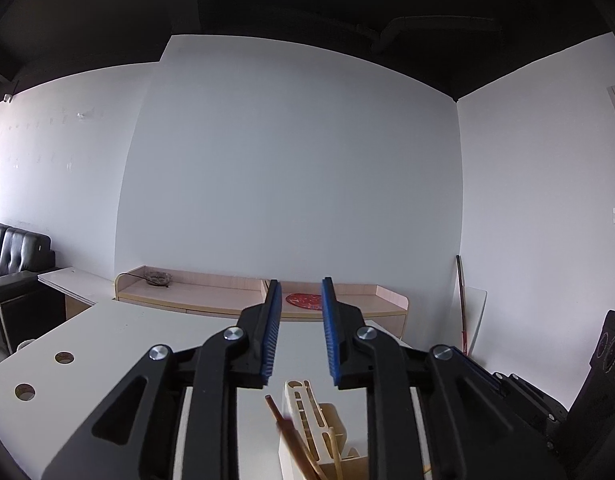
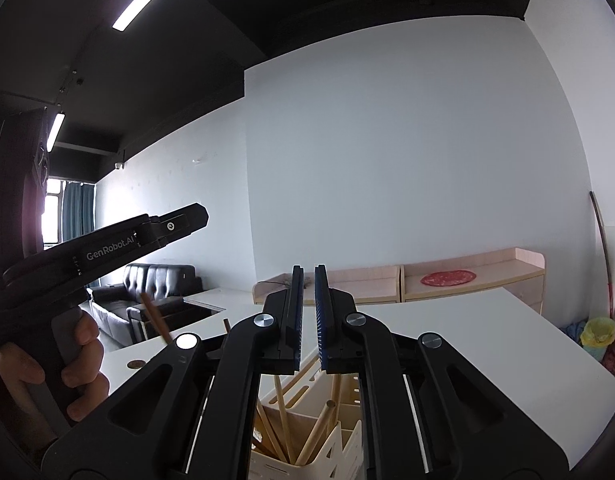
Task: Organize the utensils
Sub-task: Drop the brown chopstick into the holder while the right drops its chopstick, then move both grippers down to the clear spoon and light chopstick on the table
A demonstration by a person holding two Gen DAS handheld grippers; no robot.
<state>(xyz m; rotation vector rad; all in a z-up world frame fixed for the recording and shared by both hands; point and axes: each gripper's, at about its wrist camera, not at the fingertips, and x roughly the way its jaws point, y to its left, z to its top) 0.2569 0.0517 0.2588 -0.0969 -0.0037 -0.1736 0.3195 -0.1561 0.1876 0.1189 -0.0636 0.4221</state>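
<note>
A cream slotted utensil holder (image 1: 321, 432) stands on the white table (image 1: 119, 344) just below my left gripper (image 1: 301, 292), which is open and empty above it. Brown chopsticks (image 1: 291, 436) lean out of the holder. In the right wrist view the same holder (image 2: 327, 436) holds several wooden chopsticks (image 2: 313, 432). My right gripper (image 2: 308, 276) is nearly closed with a thin gap and nothing between its pads, held above the holder. The left gripper's body (image 2: 107, 248) and the hand on it show at the left.
The table (image 2: 487, 344) has round cable holes (image 1: 64, 357). A low wooden cabinet (image 1: 227, 292) with a red mat (image 1: 303, 300) runs along the back wall. A black sofa (image 1: 15, 252) stands at left. A broom and bags (image 2: 595, 332) are at right.
</note>
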